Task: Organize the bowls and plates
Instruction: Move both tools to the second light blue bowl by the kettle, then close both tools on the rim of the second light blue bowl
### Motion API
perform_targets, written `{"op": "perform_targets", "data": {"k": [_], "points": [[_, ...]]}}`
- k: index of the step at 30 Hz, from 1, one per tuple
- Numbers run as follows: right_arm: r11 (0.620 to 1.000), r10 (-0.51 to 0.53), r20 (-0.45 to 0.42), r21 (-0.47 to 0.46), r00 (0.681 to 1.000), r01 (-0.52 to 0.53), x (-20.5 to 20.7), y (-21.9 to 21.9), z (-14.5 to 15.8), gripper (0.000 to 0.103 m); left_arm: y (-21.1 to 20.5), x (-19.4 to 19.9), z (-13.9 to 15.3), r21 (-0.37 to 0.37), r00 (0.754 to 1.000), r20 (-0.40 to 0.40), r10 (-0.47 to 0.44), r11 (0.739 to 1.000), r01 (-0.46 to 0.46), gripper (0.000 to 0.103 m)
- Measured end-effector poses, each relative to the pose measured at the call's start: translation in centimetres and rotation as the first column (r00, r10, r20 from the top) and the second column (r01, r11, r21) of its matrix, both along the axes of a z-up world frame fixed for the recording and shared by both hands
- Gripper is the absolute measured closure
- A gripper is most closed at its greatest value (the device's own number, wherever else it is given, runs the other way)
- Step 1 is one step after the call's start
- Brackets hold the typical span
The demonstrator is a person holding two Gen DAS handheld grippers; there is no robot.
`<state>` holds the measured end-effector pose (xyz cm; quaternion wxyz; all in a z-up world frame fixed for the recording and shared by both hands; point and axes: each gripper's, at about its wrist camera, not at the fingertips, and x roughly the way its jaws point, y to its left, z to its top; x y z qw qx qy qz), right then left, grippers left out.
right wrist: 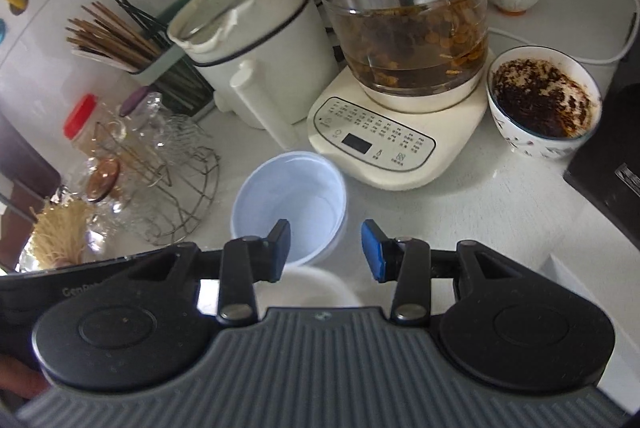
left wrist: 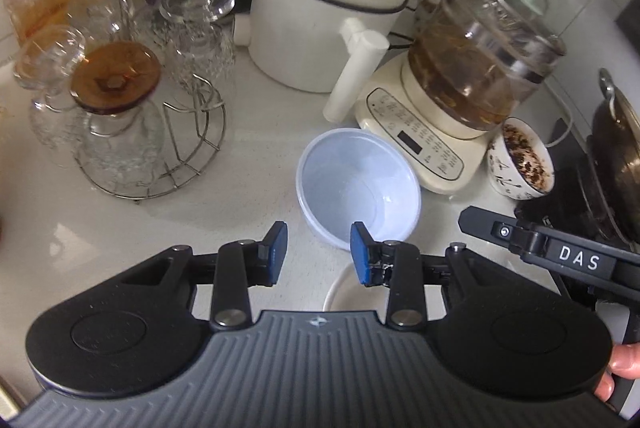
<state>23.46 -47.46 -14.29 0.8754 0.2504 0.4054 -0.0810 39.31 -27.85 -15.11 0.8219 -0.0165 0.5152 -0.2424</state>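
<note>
Bowl (left wrist: 358, 188) of pale blue plastic sits empty and upright on the white countertop (left wrist: 260, 116), just in front of the cream kettle base (left wrist: 416, 140) and right of the wire rack (left wrist: 160, 156) of upturned glasses. The left gripper (left wrist: 319, 252) hovers at its near rim with blue pads (left wrist: 359, 256) parted and nothing between them; the right gripper (right wrist: 326, 248) is likewise released, empty, its left pad over the bowl's near edge in the right wrist view. A second white rim (left wrist: 340, 288) shows below the jaws, mostly hidden. Readable writing is sparse: "DAS" in white letters on the other gripper's black arm (left wrist: 580, 260) in the left view, and part of a word, "Gen", on the black body (right wrist: 80, 290) at the right view's left edge; the kettle base's panel print is too small to read. A glass kettle (right wrist: 404, 20) of brown liquid stands on the base, a white pot (right wrist: 256, 40) beside it, a patterned bowl (right wrist: 544, 104) with dark residue to the right. White wall tiles back the counter, with chopsticks (right wrist: 108, 32) in a green holder.
</note>
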Motion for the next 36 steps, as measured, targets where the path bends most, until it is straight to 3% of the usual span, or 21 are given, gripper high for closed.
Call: {"op": "perform_targets", "data": {"k": [17,24,36], "points": [[0.994,0.056,-0.131,0.096,0.99,-0.044,6.4,-2.7,-5.0,0.061,-2.3,5.4,-4.4,0.034,0.99,-0.122,0.063,0.998,-0.06,0.063],[0.99,0.079,-0.176,0.129,0.981,-0.056,7.8,-2.9,-6.3,0.07,-2.4,7.1,-6.1,0.036,0.979,-0.182,0.09,0.996,-0.084,0.065],[0.989,0.087,-0.193,0.138,0.977,-0.06,9.0,-3.0,-7.2,0.087,-2.7,8.1,-7.0,0.0,0.975,-0.204,0.092,0.996,-0.094,0.093]]}}
